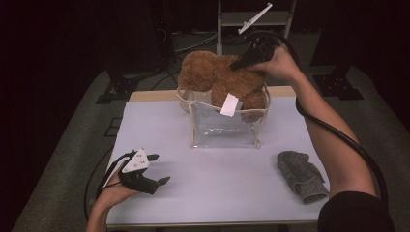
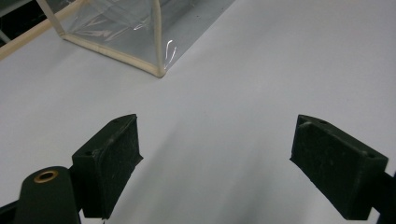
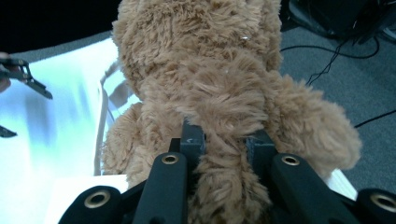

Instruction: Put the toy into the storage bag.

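A brown plush teddy bear (image 1: 220, 77) with a white tag hangs at the mouth of a clear plastic bag (image 1: 223, 126) that stands at the far middle of the table. My right gripper (image 1: 238, 64) is shut on the bear's fur, and in the right gripper view its jaws pinch a fold of the teddy bear (image 3: 219, 84). My left gripper (image 1: 157, 169) rests low at the near left of the table, open with nothing between its fingers (image 2: 109, 156). A corner of the clear bag (image 2: 154, 42) shows ahead of it.
A grey knitted cloth (image 1: 302, 175) lies at the near right of the white table (image 1: 217, 193). A thick black cable runs along the right forearm. Dark floor, stands and cables surround the table's far side.
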Tool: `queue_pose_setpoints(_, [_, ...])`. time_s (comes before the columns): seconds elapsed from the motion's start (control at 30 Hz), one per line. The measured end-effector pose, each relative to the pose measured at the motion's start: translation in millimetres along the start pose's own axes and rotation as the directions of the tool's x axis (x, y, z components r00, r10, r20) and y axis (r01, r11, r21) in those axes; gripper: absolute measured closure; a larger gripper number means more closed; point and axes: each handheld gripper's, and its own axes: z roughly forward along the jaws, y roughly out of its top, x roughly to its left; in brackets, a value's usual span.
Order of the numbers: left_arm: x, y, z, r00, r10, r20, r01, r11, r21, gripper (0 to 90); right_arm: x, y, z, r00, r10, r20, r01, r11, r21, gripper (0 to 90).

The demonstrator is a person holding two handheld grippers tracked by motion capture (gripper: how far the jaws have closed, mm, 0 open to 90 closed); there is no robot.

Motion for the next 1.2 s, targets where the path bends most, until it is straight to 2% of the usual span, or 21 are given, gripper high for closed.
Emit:
queue_pose_setpoints(0.37, [-0.9,-0.3,1.3,1.0,0.0,0.006,0.0,1.0,0.005,14.6,11.1,-23.3,19.2,0.9996,-0.007,-0.028,0.009,0.998,0.06,73.8])
queue_pose_setpoints(0.63, [-1.3,-1.3,2.0,1.0,-0.002,0.009,0.002,1.0,0.006,14.6,10.7,-42.0,37.8,0.9984,0.011,-0.056,-0.007,0.996,0.084,73.8])
queue_pose_setpoints(0.8, [-0.8,-1.1,0.3,1.0,0.003,0.008,-0.003,1.0,0.009,14.6,12.6,-51.2,53.0,0.9975,0.025,-0.066,-0.016,0.99,0.141,73.8])
queue_pose_setpoints(0.93, [-0.6,-1.4,0.9,0.9999,0.009,0.011,-0.009,0.9998,0.016,14.6,14.1,-55.6,60.1,0.9974,0.021,-0.069,-0.009,0.986,0.164,73.4])
queue_pose_setpoints(1.1, [-1.5,-0.5,2.0,0.9999,0.0,0.011,0.0,0.9999,0.013,14.6,13.5,-56.9,59.8,0.9975,0.019,-0.069,-0.008,0.987,0.162,71.7])
queue_pose_setpoints(1.2, [-1.9,1.0,2.5,0.9999,0.006,0.015,-0.006,0.9999,0.013,14.6,12.7,-59.5,63.8,0.9976,0.026,-0.064,-0.013,0.982,0.189,71.6])
